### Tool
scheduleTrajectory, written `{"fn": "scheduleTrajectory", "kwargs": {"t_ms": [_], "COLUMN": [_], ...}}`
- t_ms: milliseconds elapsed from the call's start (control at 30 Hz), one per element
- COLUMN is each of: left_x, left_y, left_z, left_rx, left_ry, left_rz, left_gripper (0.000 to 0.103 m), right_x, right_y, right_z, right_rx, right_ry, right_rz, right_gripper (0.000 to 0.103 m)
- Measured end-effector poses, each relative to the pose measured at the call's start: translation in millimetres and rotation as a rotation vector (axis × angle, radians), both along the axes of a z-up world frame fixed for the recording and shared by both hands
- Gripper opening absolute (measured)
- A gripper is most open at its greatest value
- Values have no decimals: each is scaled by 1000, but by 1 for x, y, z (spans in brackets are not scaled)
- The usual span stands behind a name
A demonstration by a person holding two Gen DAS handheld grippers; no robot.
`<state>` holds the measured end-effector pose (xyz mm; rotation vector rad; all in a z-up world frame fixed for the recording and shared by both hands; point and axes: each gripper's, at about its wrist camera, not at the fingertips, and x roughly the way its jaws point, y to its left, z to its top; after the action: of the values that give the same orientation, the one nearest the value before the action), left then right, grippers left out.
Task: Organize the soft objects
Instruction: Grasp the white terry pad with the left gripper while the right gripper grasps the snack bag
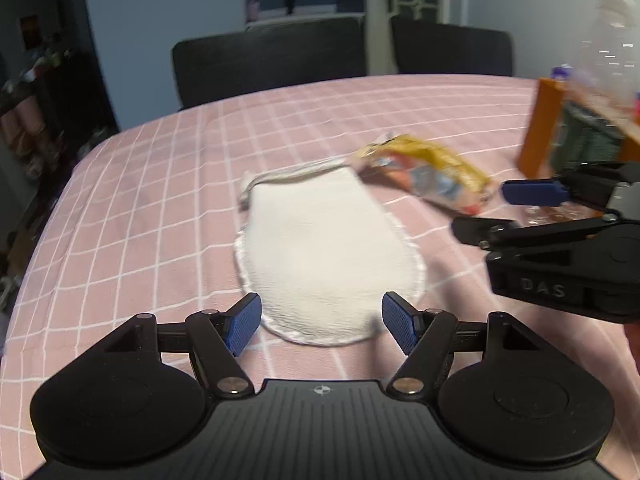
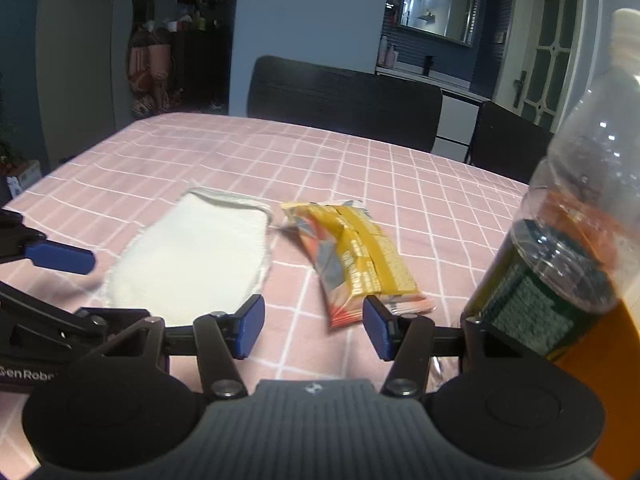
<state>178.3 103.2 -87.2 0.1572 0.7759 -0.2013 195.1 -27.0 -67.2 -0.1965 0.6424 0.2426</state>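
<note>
A white terry mitt (image 1: 320,248) lies flat on the pink checked tablecloth (image 1: 160,184), its open cuff toward the far side. A yellow and orange snack packet (image 1: 432,176) lies just beyond its right corner. My left gripper (image 1: 322,326) is open and empty, right at the mitt's near edge. My right gripper (image 2: 314,328) is open and empty, in front of the packet (image 2: 360,260), with the mitt (image 2: 192,256) to its left. Each gripper shows from the side in the other's view, the right one (image 1: 500,208) and the left one (image 2: 60,258).
A clear plastic bottle (image 2: 580,208) with a white cap stands in an orange box (image 2: 608,368) close on the right of my right gripper; the box also shows in the left wrist view (image 1: 540,136). Two dark chairs (image 1: 272,56) stand behind the table's far edge.
</note>
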Motion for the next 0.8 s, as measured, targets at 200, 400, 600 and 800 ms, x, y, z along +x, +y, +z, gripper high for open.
{"fn": "scheduleTrajectory", "kwargs": {"t_ms": [200, 400, 600, 800], "left_x": [22, 30, 25, 17], "left_y": [4, 1, -2, -8], "left_z": [-8, -13, -12, -9], "left_rx": [-22, -42, -53, -61], "left_ry": [40, 50, 34, 35], "left_rz": [77, 109, 112, 93], "left_gripper": [83, 87, 54, 24], "right_x": [19, 30, 30, 17], "right_y": [9, 14, 11, 11], "right_z": [-15, -25, -30, -21], "right_rx": [-62, -87, -72, -37], "right_ry": [-5, 0, 22, 17], "right_rz": [-34, -51, -31, 10], "right_gripper": [53, 27, 0, 0]}}
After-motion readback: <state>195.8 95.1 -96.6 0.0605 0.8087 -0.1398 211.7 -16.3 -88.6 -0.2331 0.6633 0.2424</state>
